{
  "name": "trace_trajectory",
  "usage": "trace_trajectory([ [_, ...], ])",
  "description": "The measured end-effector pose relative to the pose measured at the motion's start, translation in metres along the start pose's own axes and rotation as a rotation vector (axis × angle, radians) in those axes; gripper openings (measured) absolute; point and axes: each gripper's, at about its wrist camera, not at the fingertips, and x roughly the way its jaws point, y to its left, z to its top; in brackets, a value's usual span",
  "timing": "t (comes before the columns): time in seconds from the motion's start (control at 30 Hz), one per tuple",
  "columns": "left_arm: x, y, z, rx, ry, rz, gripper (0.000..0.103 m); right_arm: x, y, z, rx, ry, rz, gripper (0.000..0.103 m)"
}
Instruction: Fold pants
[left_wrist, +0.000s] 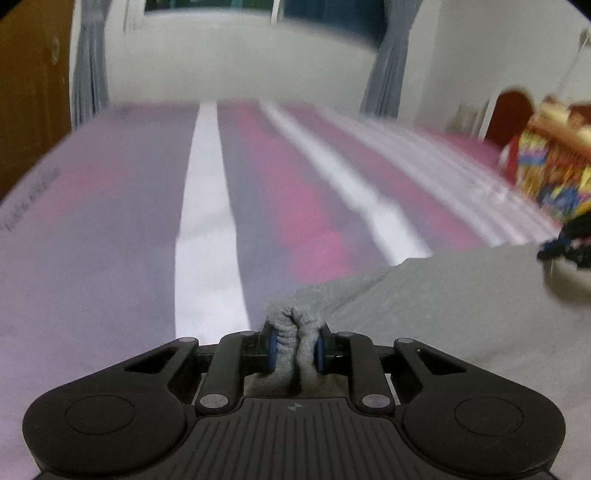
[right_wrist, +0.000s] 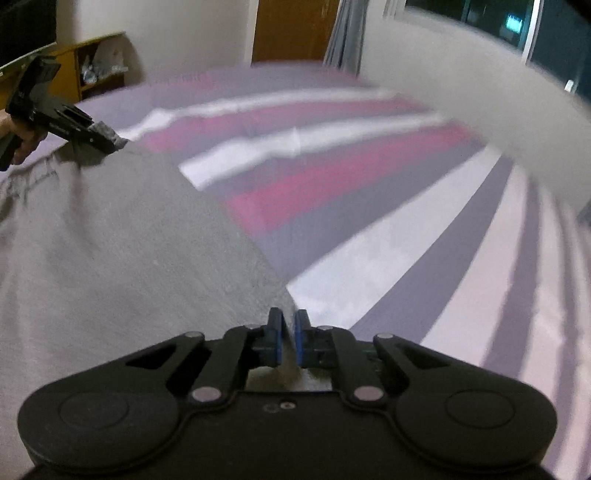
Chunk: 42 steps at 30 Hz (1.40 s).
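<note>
In the left wrist view, the black left gripper (left_wrist: 295, 349) is clamping its blue-padded jaws on a bunched, thick edge of the light grey knit pants (left_wrist: 443, 306). The fabric is wrinkling up between the pads and spreading out to the right, over the bed with the purple, pink and white striped sheet (left_wrist: 207, 221). At the far right edge, the black right gripper (left_wrist: 569, 240) is showing only as a blurred dark shape at the pants' edge. Behind it, a blurred, multicoloured patterned object (left_wrist: 546, 166) is lying on the bed. Grey curtains (left_wrist: 88, 74) are hanging against the pale far wall.

In the right wrist view, the right gripper (right_wrist: 290, 341) is pinching a thin edge of the grey pants (right_wrist: 129, 240) between nearly closed blue pads. The cloth is stretching away to the left, raised off the striped sheet (right_wrist: 369, 221). At the upper left, the left gripper (right_wrist: 110, 142) is gripping a far corner of the same cloth, with the person's hand (right_wrist: 22, 140) wrapping around its handle. A brown wooden door (right_wrist: 295, 29) and a wooden shelf unit (right_wrist: 92, 62) are standing beyond the bed.
</note>
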Motion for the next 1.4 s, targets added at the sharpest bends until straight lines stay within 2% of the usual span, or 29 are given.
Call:
trace_trajectory([
  [0.1,-0.051,-0.013,0.001,0.026,-0.081,-0.019,0.019,-0.065,0.030,-0.003,-0.070,-0.074,-0.086,0.006],
  [0.2,-0.107,-0.028,-0.012,0.038,-0.149,-0.055,0.019,-0.132,0.068,-0.018,-0.129,-0.131,-0.145,0.006],
  [0.3,-0.157,-0.045,-0.040,0.065,-0.178,-0.064,0.018,-0.188,0.108,-0.047,-0.145,-0.168,-0.174,0.006],
  [0.37,-0.185,-0.046,-0.064,0.059,-0.172,-0.063,0.018,-0.210,0.136,-0.072,-0.154,-0.174,-0.181,0.006],
  [0.5,-0.201,-0.057,-0.126,-0.009,-0.098,-0.039,0.019,-0.213,0.178,-0.126,-0.015,-0.124,-0.164,0.008],
  [0.53,-0.199,-0.059,-0.141,-0.030,-0.064,-0.024,0.019,-0.206,0.180,-0.138,0.036,-0.102,-0.157,0.015],
  [0.6,-0.196,-0.064,-0.169,-0.088,0.022,0.044,0.019,-0.195,0.183,-0.158,0.152,-0.013,-0.134,0.021],
  [0.63,-0.199,-0.065,-0.179,-0.119,0.042,0.051,0.019,-0.194,0.185,-0.162,0.192,-0.001,-0.150,0.026],
  [0.7,-0.221,-0.065,-0.196,-0.179,-0.002,0.061,0.019,-0.217,0.186,-0.172,0.302,-0.038,-0.144,0.033],
  [0.73,-0.234,-0.063,-0.202,-0.230,-0.031,0.054,0.023,-0.227,0.181,-0.174,0.365,-0.056,-0.122,0.034],
  [0.77,-0.246,-0.061,-0.209,-0.287,-0.053,0.055,0.045,-0.237,0.178,-0.176,0.421,-0.073,-0.104,0.034],
  [0.8,-0.258,-0.061,-0.216,-0.336,-0.082,0.060,0.059,-0.245,0.173,-0.180,0.472,-0.089,-0.091,0.035],
  [0.83,-0.271,-0.064,-0.222,-0.376,-0.130,0.055,0.081,-0.251,0.167,-0.181,0.529,-0.100,-0.085,0.036],
  [0.87,-0.277,-0.068,-0.225,-0.405,-0.172,0.028,0.084,-0.252,0.158,-0.183,0.587,-0.105,-0.078,0.038],
  [1.0,-0.279,-0.069,-0.233,-0.618,-0.199,-0.126,0.084,-0.235,0.123,-0.191,0.877,-0.114,-0.009,0.044],
  [1.03,-0.276,-0.069,-0.233,-0.667,-0.198,-0.142,0.079,-0.229,0.113,-0.193,0.936,-0.117,0.002,0.044],
  [1.07,-0.271,-0.071,-0.234,-0.702,-0.194,-0.153,0.069,-0.224,0.109,-0.195,0.983,-0.115,0.003,0.044],
  [1.13,-0.263,-0.067,-0.234,-0.763,-0.170,-0.167,0.059,-0.215,0.095,-0.203,1.059,-0.113,0.010,0.044],
  [1.23,-0.254,-0.073,-0.230,-0.790,-0.146,-0.171,0.057,-0.208,0.083,-0.216,1.138,-0.107,0.022,0.043],
  [1.4,-0.235,-0.072,-0.228,-0.791,-0.138,-0.177,0.045,-0.202,0.080,-0.232,1.156,-0.106,0.008,0.038],
])
